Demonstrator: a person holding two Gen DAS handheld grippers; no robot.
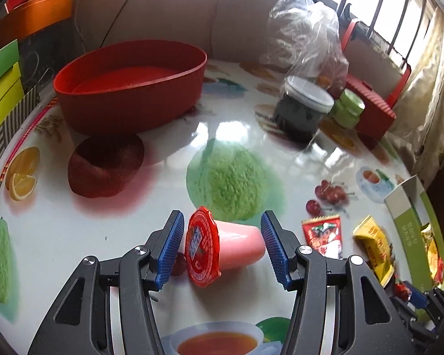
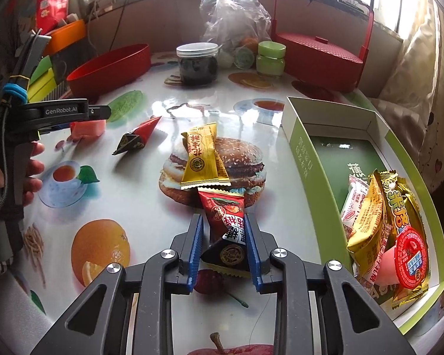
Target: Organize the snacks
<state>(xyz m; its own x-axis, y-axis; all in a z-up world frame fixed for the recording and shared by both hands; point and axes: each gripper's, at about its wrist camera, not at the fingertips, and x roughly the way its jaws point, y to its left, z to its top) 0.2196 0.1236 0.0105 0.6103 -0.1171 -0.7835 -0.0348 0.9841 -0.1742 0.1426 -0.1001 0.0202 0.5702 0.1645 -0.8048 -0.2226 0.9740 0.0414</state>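
Left tongs (image 1: 222, 248) stand wide in the left wrist view, blue pads either side of a pink jelly cup (image 1: 222, 248) lying on its side on the counter (image 1: 103, 236), red foil lid toward the left pad; neither pad seems to press it yet. A red sachet (image 1: 322, 233) and a yellow wafer packet (image 1: 373, 242) lie to the right, a red oval bowl (image 1: 130, 85) behind. In the right wrist view the right tongs (image 2: 223, 245) are narrow, clamped on the dark end of the red sachet (image 2: 225, 216), whose tip lies against the yellow wafer packet (image 2: 204, 156). To the right sits the green box (image 2: 307, 159), already holding several packets and another jelly cup (image 2: 411, 260). The step in hand looks like gathering loose snacks into that box: next the sachet needs lifting and carrying right over the box wall, while the left tongs need to close on the cup. Only the right view shows the box's contents and a triangular red packet (image 2: 139, 139); only the left shows the cup's fit between the pads.
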